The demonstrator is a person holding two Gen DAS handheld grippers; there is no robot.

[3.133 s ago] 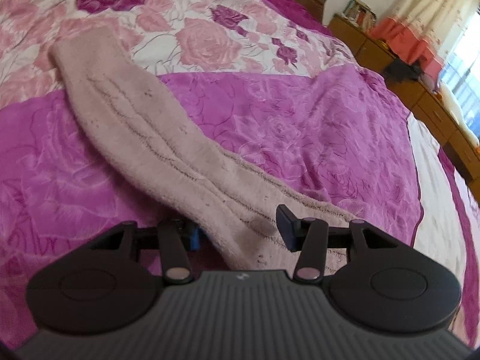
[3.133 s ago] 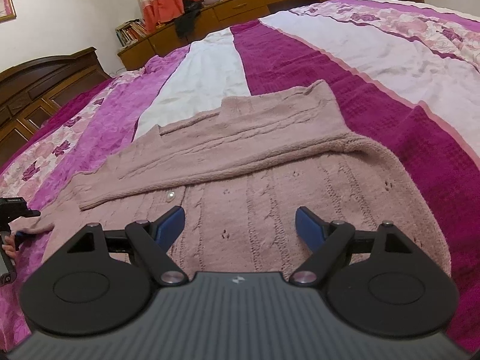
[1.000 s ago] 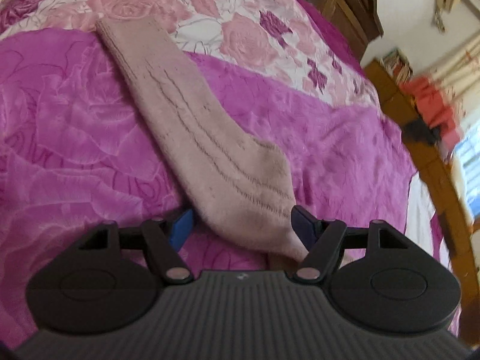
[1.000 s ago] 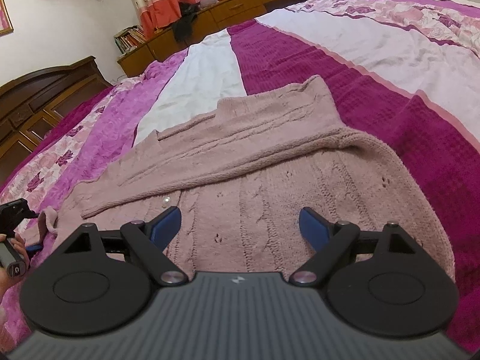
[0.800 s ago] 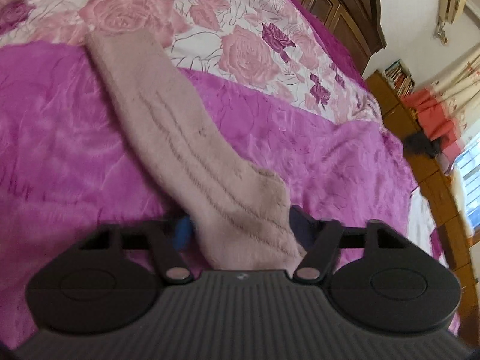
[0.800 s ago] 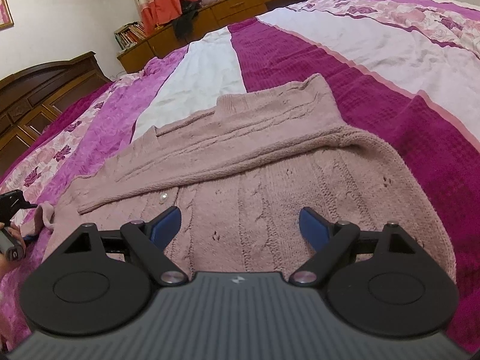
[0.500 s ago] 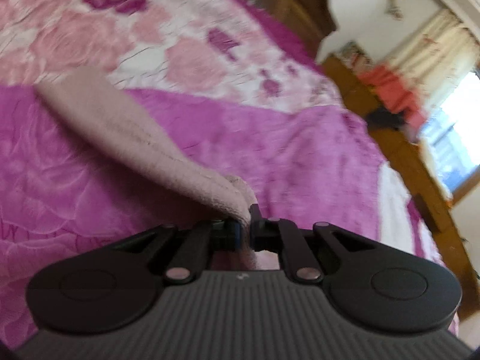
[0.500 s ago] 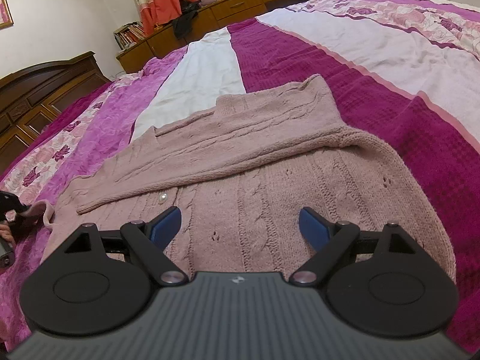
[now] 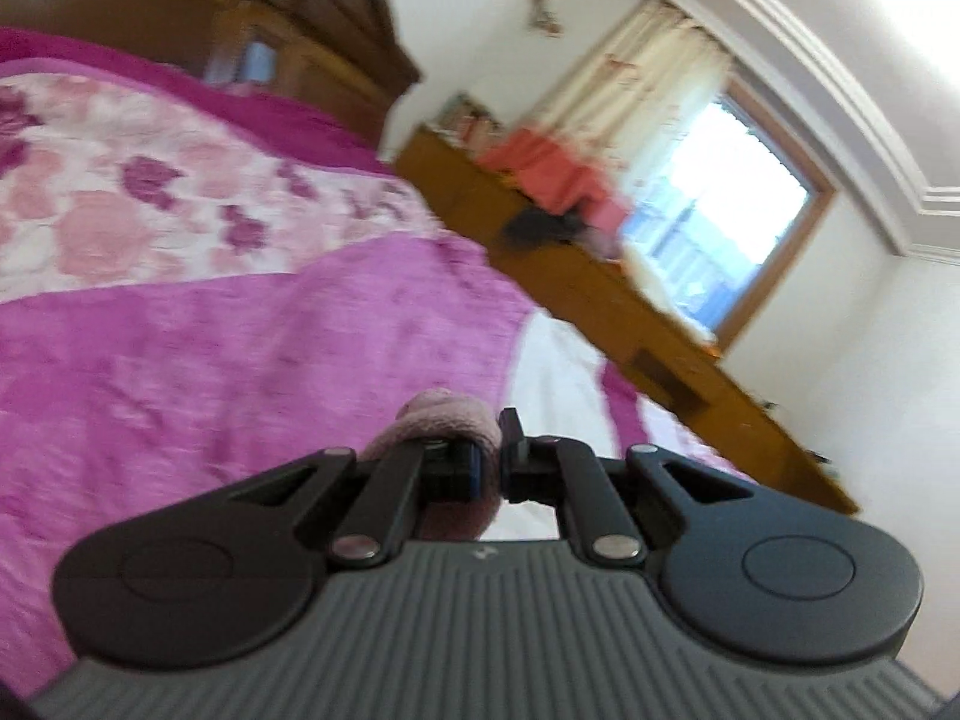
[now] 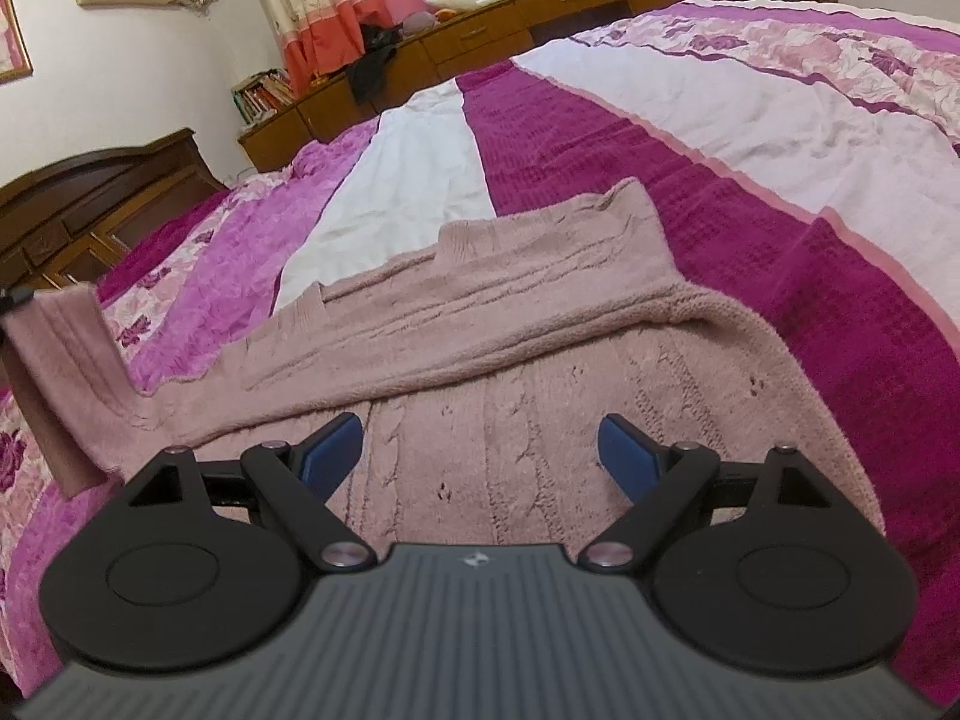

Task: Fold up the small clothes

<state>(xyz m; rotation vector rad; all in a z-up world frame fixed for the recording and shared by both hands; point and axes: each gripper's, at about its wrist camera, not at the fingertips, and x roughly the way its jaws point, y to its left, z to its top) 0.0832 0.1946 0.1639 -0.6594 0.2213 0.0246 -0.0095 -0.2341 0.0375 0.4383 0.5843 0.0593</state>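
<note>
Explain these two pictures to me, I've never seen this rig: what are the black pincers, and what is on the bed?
No robot here: a person holds a two-finger gripper in each hand, each with a camera looking along its fingers. The left view shows the left gripper shut on the pink sleeve, lifted off the bedspread. The right view shows the right gripper open and empty above the pink knitted sweater, which lies flat with its other sleeve folded across it. At that view's left edge the raised sleeve hangs.

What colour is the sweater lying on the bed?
The sweater is a dusty pink cable knit, clearest in the right wrist view.
</note>
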